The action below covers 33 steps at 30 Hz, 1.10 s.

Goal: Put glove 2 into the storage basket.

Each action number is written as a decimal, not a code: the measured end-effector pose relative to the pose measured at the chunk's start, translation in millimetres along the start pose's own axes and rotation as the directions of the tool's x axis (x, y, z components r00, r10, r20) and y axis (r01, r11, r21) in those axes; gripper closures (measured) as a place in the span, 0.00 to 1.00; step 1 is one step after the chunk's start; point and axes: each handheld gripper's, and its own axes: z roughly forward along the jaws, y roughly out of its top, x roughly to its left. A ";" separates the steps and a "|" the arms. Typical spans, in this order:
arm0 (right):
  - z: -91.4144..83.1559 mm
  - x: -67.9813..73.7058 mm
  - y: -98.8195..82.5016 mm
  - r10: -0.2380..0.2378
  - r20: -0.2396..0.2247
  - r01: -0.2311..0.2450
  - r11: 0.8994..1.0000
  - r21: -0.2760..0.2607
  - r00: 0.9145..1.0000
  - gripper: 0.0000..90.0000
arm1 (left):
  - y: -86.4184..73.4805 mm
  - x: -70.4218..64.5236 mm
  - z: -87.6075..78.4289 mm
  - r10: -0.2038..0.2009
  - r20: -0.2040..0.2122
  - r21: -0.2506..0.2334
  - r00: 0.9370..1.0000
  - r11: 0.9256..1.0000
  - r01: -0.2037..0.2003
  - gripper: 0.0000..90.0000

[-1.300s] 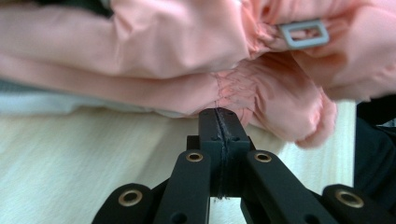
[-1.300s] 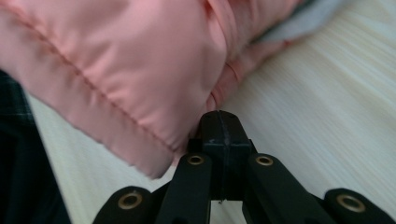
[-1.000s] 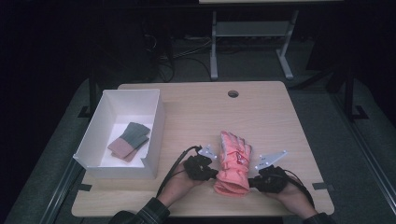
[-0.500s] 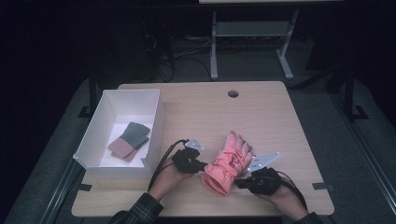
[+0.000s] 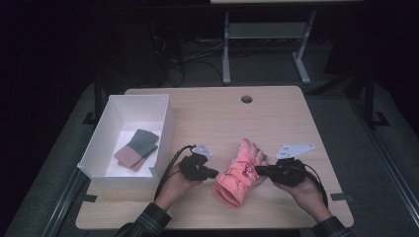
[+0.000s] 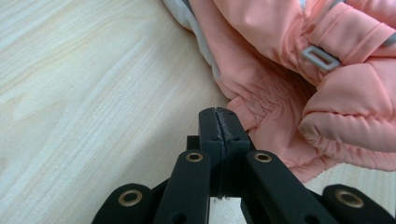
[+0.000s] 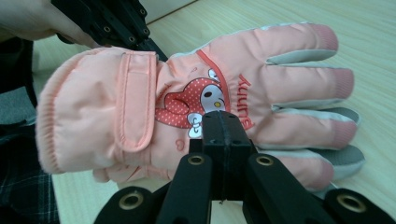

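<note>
Glove: pink padded ski glove (image 5: pixel 240 172) with a cartoon bunny patch, lying near the front edge of the tabletop, cuff toward the person, fingers pointing away and slightly right.
Glove position: between the two grippers, well apart from the box.
Left gripper (image 5: pixel 211 173): held in the person's left hand, just beside the glove's cuff side; jaws pressed together with nothing between them, tips touching or almost touching the fabric.
Right gripper (image 5: pixel 260 170): held in the right hand at the glove's opposite side; jaws likewise closed and empty, tips resting at the bunny patch.
Likely reason: with one closed tip at each side, the person seems to be steadying or nudging the glove rather than pinching it; this is a judgement.
Box: white open box (image 5: pixel 105 137) at the left of the tabletop, holding folded pieces of cloth (image 5: pixel 137 148), one grey-green, one brownish pink.
Tabletop: pale wood tabletop (image 5: pixel 207 117) with a round cable hole (image 5: pixel 246 99) near the far edge.
Room: dark, with a grey carpeted floor, loose cables and a metal frame (image 5: pixel 264 47) behind.
</note>
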 end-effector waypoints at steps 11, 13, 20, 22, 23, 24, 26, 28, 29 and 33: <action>30.7 0.1 -9.1 0.002 0.024 -0.005 0.994 0.109 1.000 1.00 | -0.9 3.5 -3.9 -0.006 -0.013 -0.005 1.000 1.000 0.006 0.99; 35.0 1.5 -9.8 -0.010 0.037 0.005 0.992 0.129 0.999 1.00 | -0.9 3.0 -3.6 -0.005 -0.015 -0.005 1.000 1.000 0.005 0.99; 47.3 3.2 -11.3 -0.026 0.056 0.016 0.985 0.174 0.998 1.00 | 2.2 2.2 -6.2 -0.007 -0.024 -0.011 1.000 1.000 0.007 0.95; 48.4 4.6 -11.5 -0.032 0.065 0.020 0.984 0.175 0.997 1.00 | 6.9 2.5 -10.6 0.010 -0.024 -0.014 1.000 1.000 -0.010 0.90; 48.7 5.2 -11.4 -0.038 0.072 0.025 0.984 0.177 0.997 1.00 | 8.7 1.6 -11.7 0.004 -0.021 -0.023 1.000 1.000 -0.005 0.87; 48.8 5.4 -11.2 -0.042 0.074 0.028 0.984 0.179 0.996 1.00 | 10.7 0.5 -12.5 -0.004 -0.015 -0.031 1.000 1.000 0.003 0.84; 49.4 6.3 -11.0 -0.035 0.076 0.021 0.984 0.178 0.997 1.00 | 18.2 -1.1 -16.6 0.020 -0.013 -0.035 1.000 0.999 -0.020 0.75; 49.4 6.0 -11.0 -0.033 0.075 0.019 0.984 0.178 0.997 1.00 | 25.2 -2.4 -18.4 0.012 0.006 -0.054 1.000 0.998 -0.011 0.65; 49.5 6.0 -11.0 -0.034 0.075 0.020 0.984 0.178 0.997 1.00 | 30.9 -3.4 -19.1 0.007 0.022 -0.065 1.000 0.998 -0.005 0.60; 49.7 5.9 -10.9 -0.034 0.075 0.020 0.984 0.178 0.997 1.00 | 48.7 -8.4 -17.3 0.021 0.052 -0.079 0.998 0.997 -0.017 0.45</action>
